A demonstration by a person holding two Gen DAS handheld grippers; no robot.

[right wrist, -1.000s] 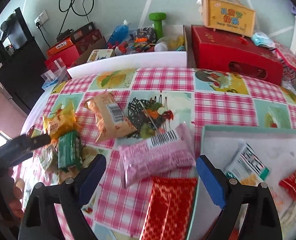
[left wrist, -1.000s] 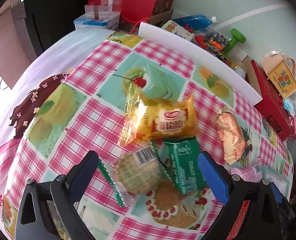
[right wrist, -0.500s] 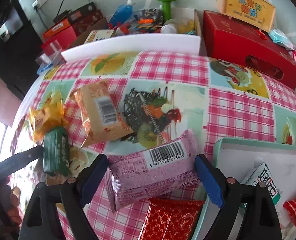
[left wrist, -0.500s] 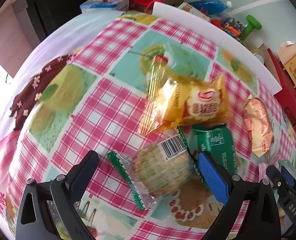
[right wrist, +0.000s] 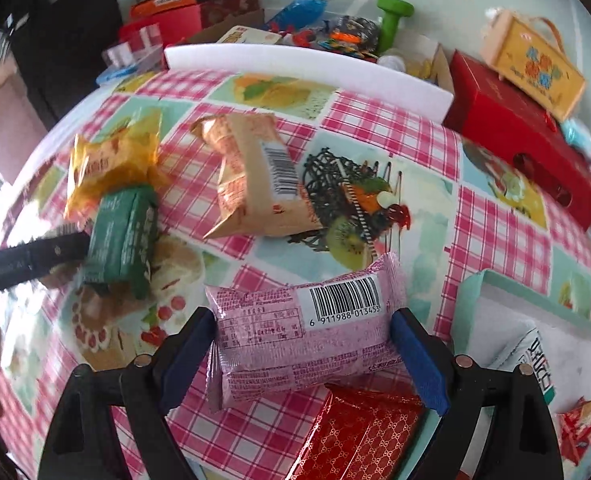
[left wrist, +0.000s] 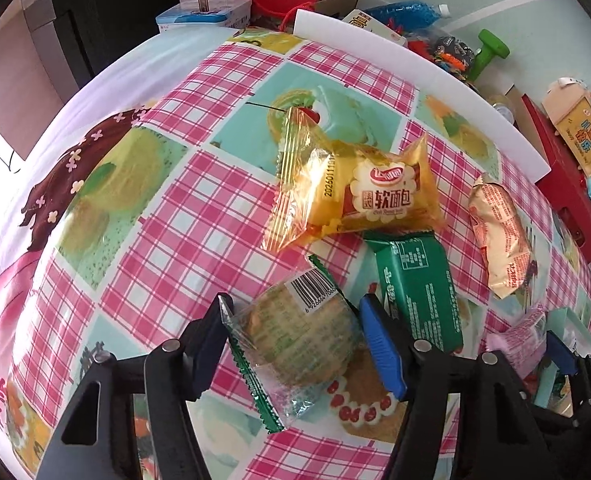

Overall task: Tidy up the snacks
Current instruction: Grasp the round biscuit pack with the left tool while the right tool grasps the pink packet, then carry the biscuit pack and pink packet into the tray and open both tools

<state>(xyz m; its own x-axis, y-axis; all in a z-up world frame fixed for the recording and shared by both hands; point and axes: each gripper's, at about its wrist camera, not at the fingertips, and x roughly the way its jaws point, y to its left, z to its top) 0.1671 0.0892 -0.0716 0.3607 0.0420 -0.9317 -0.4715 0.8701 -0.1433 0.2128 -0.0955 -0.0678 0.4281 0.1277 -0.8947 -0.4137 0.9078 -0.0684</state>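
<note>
Pick-up step: the left tool point(left wrist: 295, 320) has just been closing and now pinches the round green-wrapped biscuit point(left wrist: 299, 340) near the worktop's point(left wrist: 167, 216) front. The right tool point(right wrist: 303, 344) straddles the pink packet point(right wrist: 307, 328), jaws wide; it should close next, then carry to the tray point(right wrist: 535, 292) at right.

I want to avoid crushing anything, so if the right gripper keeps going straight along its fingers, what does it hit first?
The right gripper would likely meet the pink plastic snack packet with the barcode first. It lies between the open fingers already, on the checked tablecloth; how near the pads are is unclear.
</note>
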